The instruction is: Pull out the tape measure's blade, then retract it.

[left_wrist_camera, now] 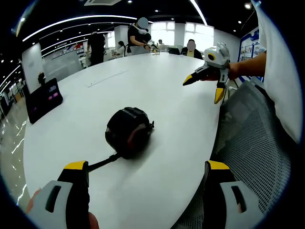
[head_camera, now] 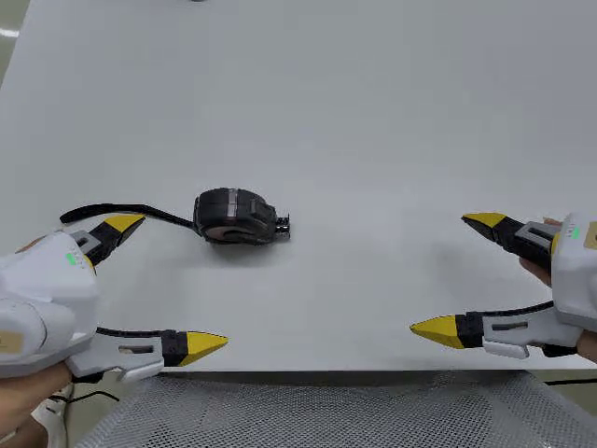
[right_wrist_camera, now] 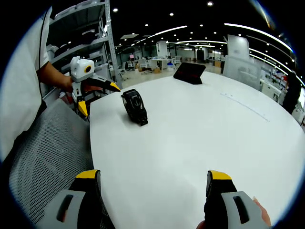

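The left gripper (head_camera: 166, 283) is spread wide with nothing between its jaws, held low over the near edge of the table (head_camera: 373, 112). Just ahead of it, slightly toward its outer jaw, the tape (head_camera: 238, 217) lies on its side on the table, blade end pointing away toward the right gripper's side. The tape's black strap (head_camera: 140, 210) trails back from the case and passes right by the tip of that outer jaw; whether it touches the jaw cannot be told. The right gripper (head_camera: 459, 275) is also spread wide and holds nothing. It hovers at the same near edge, well apart from the tape, which sits far off to its left and ahead. The two grippers face each other across the bare stretch of table with the tape between them, closer to the left one. Below both grippers is a grey mesh seat (head_camera: 326, 411). Far beyond the tape, a dark tablet (right_wrist_camera: 189, 72) stands on the table.
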`<state>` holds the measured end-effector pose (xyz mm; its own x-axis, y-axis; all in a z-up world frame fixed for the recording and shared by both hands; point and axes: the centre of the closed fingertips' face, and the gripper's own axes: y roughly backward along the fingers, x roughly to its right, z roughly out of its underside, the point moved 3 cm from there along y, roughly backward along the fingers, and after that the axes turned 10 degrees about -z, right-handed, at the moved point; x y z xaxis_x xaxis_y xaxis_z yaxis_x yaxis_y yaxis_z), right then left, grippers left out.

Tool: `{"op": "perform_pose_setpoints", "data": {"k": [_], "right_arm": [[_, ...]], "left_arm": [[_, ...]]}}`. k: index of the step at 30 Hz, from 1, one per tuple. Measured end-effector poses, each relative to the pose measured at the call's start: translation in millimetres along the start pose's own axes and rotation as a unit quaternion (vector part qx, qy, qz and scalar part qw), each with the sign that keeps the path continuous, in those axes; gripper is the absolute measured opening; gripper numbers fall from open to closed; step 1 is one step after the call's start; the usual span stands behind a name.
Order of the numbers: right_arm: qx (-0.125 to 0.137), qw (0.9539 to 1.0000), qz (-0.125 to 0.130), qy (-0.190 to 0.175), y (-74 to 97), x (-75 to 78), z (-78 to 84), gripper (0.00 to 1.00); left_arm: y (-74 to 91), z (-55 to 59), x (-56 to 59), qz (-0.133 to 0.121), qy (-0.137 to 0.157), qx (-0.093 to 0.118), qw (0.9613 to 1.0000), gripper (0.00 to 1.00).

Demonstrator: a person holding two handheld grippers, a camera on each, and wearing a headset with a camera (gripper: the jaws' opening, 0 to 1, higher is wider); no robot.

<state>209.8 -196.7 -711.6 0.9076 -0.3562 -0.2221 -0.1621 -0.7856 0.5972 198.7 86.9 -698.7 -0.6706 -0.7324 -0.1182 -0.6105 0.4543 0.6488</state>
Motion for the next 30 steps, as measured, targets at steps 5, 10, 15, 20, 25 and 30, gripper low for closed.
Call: {"op": "perform_pose_setpoints", "data": {"k": [5,10,15,20,25,30], "right_arm": [[0.003,1.0000,0.000,-0.001,2.1,-0.2,-0.6,0.92],[0.001,1.0000,-0.001,-0.002,3.1,-0.2,1.2,0.94],[-0.006,1.0000,-0.002,-0.002,3.4,-1.1,4.1,0.95],[-0.006,1.0000,-0.001,-0.003,3.7,-0.6,4.1,0.94],[-0.005,1.0000,-0.001,-0.006,3.8,-0.2,4.4,0.94],[-0.006,1.0000,0.000,-0.007,4.3,-0.2,5.2,0.93]], "left_arm": [[0.9,-0.2,-0.8,0.001,0.002,0.000,1.0000,0.99],[1.7,-0.7,-2.6,0.001,0.007,0.002,1.0000,0.99],[2.1,0.3,-3.6,0.000,0.011,0.002,0.9999,0.99],[2.0,0.0,-4.4,-0.005,0.009,0.004,0.9999,0.99],[3.2,-1.3,-4.9,-0.010,0.006,0.008,0.9999,0.99],[4.6,-1.6,-6.9,-0.013,0.020,0.010,0.9997,0.97]]}}
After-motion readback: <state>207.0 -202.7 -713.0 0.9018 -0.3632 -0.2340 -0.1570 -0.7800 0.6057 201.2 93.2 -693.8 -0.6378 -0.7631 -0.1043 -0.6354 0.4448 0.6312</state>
